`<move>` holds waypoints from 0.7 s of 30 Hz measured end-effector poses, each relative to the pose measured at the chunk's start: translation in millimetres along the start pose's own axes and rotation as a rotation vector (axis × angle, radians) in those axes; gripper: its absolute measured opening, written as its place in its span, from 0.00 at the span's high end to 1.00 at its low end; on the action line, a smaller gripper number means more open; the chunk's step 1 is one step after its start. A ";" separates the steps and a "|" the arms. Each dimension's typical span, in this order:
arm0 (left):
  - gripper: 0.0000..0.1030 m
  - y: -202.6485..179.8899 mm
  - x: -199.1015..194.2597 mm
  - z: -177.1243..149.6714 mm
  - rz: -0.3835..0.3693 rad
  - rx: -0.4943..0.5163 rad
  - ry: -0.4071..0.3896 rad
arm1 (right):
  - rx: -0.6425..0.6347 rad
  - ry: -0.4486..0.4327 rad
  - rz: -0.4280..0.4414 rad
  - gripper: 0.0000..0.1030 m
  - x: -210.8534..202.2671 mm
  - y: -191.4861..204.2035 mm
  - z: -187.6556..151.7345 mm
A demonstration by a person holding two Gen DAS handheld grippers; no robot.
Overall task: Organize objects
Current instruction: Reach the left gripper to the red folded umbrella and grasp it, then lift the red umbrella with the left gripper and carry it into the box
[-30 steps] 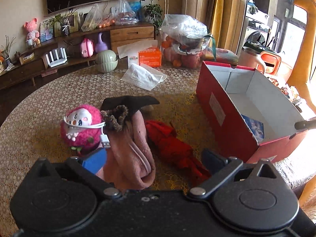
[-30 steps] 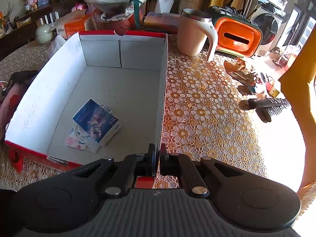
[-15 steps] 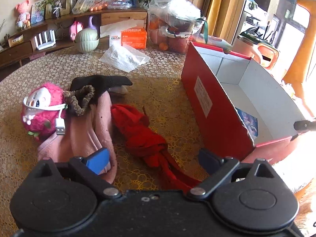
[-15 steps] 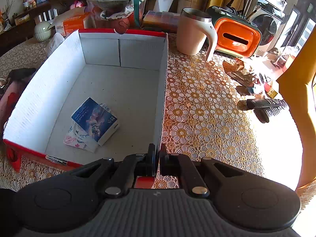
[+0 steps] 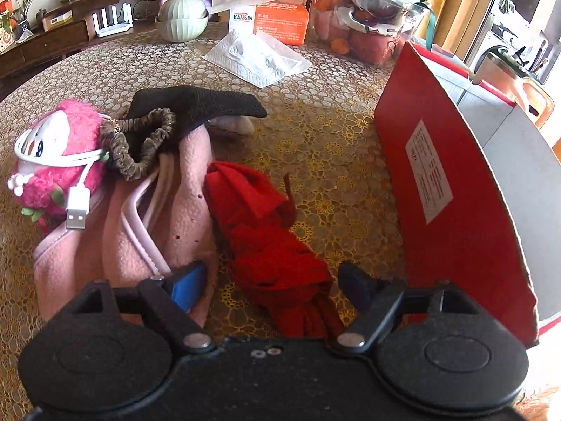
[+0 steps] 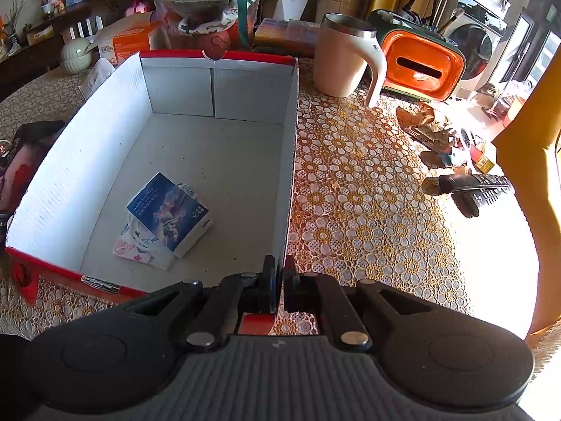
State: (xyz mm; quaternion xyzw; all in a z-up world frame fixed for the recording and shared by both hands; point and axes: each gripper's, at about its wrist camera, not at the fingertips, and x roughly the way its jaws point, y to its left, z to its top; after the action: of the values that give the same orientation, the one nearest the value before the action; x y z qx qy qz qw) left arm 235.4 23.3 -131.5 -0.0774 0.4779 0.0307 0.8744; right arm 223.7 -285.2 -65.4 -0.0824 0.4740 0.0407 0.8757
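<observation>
1. My left gripper (image 5: 271,282) has dropped toward the table and now straddles the crumpled red knitted cloth (image 5: 266,242), lower centre of the left wrist view. A second ago the cloth sat further up the frame, and the pink fleece garment (image 5: 140,217) was between my fingers instead.
2. Its jaws have just been closing in. The cloth is between them, but the pads aren't pressing it yet: blue pad (image 5: 187,286) sits at the fleece edge, black pad off the cloth's right side. So open, no grip.
3. My right gripper (image 6: 279,280) is clamped on the near right wall of the red cardboard box with white inside (image 6: 291,161), bottom centre of the right wrist view, unchanged from before (steadying it, I'd say).
4. Box already holds a blue printed packet (image 6: 168,210) on a floral tissue pack, lower left of its floor.
5. Still out, left half of the left view: pink plush toy (image 5: 52,161) wrapped in white USB cable, brown scrunchie (image 5: 140,144), black knit piece (image 5: 196,105).
6. Judgement: red cloth is next into the box; grab not finished.
</observation>
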 end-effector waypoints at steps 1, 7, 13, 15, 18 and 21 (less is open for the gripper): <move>0.27 -0.5 1.4 -0.2 0.010 0.007 0.001 | 0.000 0.000 0.000 0.96 0.0 0.0 0.0; 0.52 -3.5 -1.8 -3.1 0.007 0.047 -0.014 | 0.003 -0.001 0.004 0.96 -0.6 -0.6 0.2; 0.58 8.7 -21.1 -5.5 -0.029 0.041 -0.050 | 0.005 -0.002 0.005 0.96 -0.9 -0.5 0.3; 0.58 13.9 -32.1 -6.0 -0.051 0.033 -0.067 | 0.006 -0.002 0.005 0.96 -0.9 -0.6 0.3; 0.58 19.5 -50.4 -7.2 -0.082 0.028 -0.091 | 0.006 -0.002 0.006 0.96 -1.1 -0.8 0.3; 0.58 23.6 -68.3 -8.2 -0.107 0.023 -0.108 | 0.006 -0.004 0.008 0.96 -2.0 -0.2 1.0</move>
State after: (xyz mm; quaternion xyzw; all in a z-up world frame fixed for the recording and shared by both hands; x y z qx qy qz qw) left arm 188.7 46.6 -80.9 -0.0913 0.4257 -0.0175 0.9001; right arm 223.5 -285.2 -63.2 -0.0775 0.4726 0.0431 0.8768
